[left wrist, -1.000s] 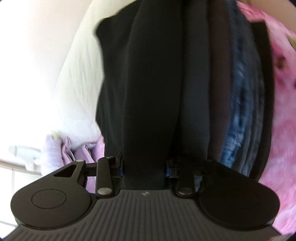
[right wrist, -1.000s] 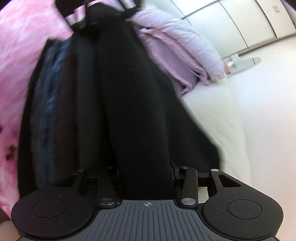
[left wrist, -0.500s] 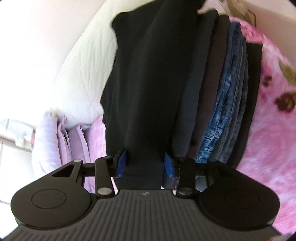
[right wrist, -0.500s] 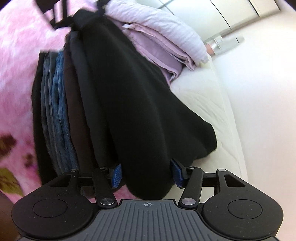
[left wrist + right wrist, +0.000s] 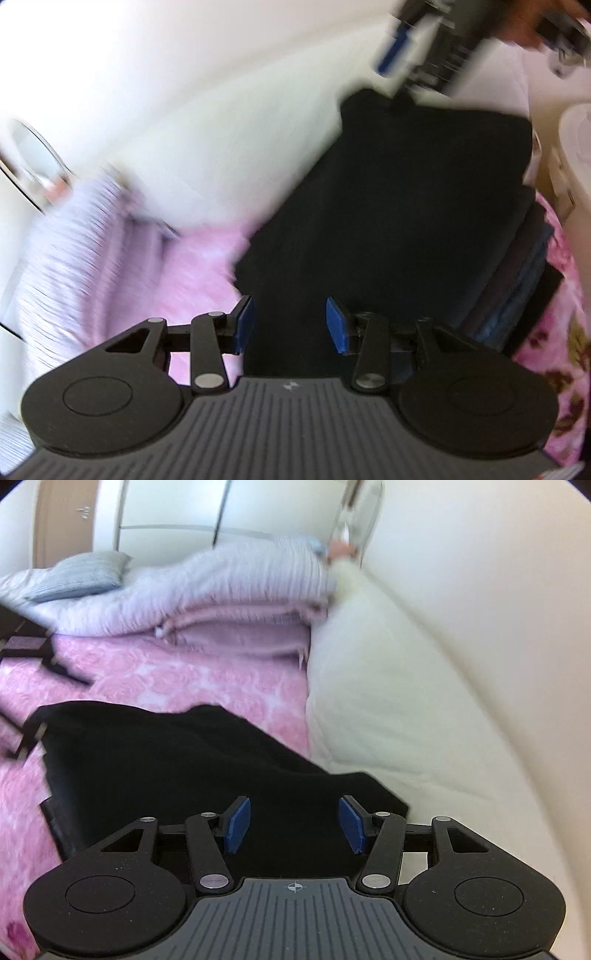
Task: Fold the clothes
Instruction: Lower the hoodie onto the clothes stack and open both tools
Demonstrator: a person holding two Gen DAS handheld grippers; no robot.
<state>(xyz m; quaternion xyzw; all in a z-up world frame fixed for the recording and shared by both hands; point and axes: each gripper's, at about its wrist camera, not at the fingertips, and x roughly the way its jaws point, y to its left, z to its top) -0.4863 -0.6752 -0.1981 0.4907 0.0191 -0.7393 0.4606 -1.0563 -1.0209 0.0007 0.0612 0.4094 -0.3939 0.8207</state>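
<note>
The left claw (image 5: 290, 325) and right claw (image 5: 293, 825) both hang spread apart and empty just above the black garment (image 5: 399, 206), which tops a stack of folded clothes (image 5: 524, 280) on the pink bedspread (image 5: 177, 672); beyond it lie lilac blankets (image 5: 240, 602).

Black garment (image 5: 406, 206) tops the stack; pink rose-patterned bedspread (image 5: 177, 679) (blue denim (image 5: 524, 280) beneath); lilac striped bedding (image 5: 240, 576).

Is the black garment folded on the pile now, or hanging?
Folded: the black garment lies flat atop the stack of folded clothes, and both hand-held grippers, left and right, are open.
</note>
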